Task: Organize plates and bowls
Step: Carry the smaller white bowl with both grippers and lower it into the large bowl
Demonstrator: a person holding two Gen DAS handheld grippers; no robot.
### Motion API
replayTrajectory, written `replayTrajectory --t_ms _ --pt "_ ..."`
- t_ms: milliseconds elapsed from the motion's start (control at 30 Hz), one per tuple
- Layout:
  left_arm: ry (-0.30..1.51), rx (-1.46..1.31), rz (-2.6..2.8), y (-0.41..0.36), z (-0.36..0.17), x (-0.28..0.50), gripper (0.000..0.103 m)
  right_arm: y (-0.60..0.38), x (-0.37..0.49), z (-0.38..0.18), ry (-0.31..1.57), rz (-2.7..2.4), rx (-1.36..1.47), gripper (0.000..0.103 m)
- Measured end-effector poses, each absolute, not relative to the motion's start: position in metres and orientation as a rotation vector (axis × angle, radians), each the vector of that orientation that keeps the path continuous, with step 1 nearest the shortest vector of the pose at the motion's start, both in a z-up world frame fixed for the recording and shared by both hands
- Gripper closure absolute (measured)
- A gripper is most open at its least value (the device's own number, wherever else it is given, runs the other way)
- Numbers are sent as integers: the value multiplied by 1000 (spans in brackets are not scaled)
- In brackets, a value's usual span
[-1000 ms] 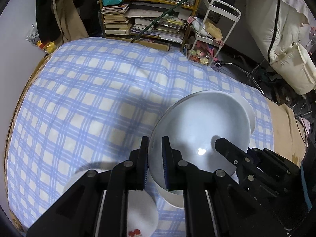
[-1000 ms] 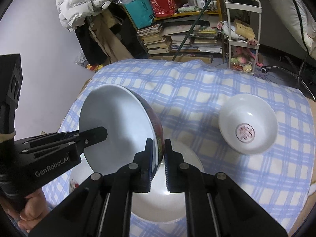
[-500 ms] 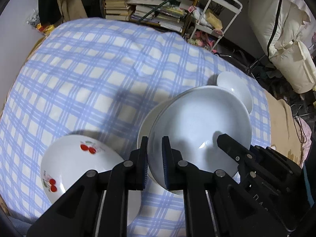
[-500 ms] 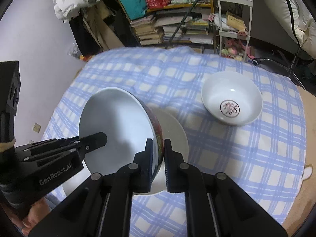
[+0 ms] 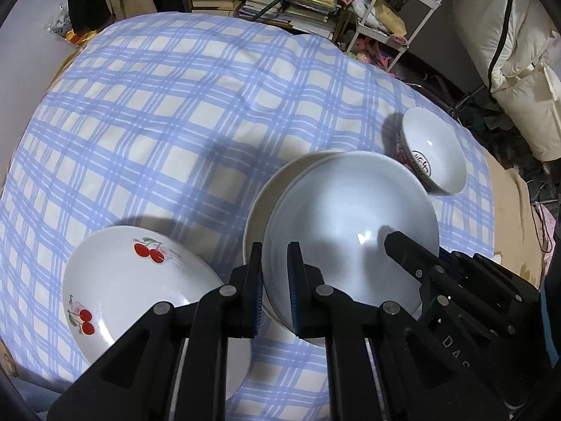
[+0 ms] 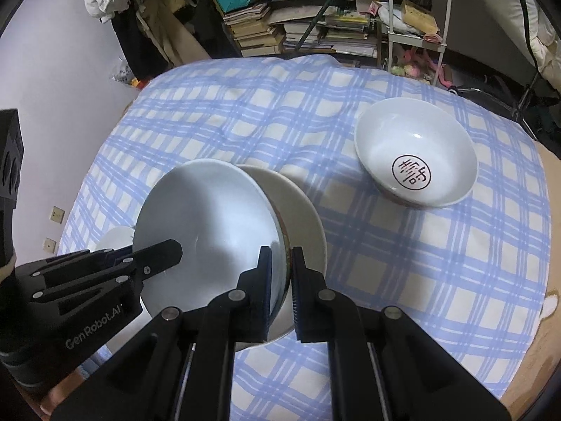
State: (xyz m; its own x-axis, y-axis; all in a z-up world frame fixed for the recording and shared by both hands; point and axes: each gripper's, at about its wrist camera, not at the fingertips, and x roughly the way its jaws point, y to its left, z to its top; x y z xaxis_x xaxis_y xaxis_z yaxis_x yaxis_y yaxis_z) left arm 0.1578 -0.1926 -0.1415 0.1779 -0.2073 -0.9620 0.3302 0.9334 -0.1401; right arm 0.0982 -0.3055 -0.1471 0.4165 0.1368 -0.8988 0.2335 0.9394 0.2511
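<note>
Both grippers hold one large white bowl (image 5: 350,224) by opposite rims, lifted above the table. My left gripper (image 5: 274,282) is shut on its near rim; my right gripper (image 6: 282,280) is shut on the other rim, where the red-patterned outside shows. The bowl (image 6: 207,224) hangs over a cream plate (image 6: 301,221), also seen in the left wrist view (image 5: 259,203). A white plate with cherries (image 5: 126,280) lies at the left. A smaller white bowl with a red seal mark (image 6: 415,158) stands at the right, also seen in the left wrist view (image 5: 434,151).
The table wears a blue-and-cream checked cloth (image 5: 168,105). Behind it stand stacked books (image 6: 280,31) and a white metal trolley (image 6: 417,21). The bare tan table edge (image 6: 536,343) shows at the right.
Both grippers have risen and pulled back with the large bowl. The cream plate, the cherry plate and the small bowl have come into fuller view below.
</note>
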Motion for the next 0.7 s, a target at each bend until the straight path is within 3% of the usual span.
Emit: replayTrajectory --t_ms 700 --pt "1376 113 -380 -191 -156 163 91 -309 108 -155 1171 -78 341 92"
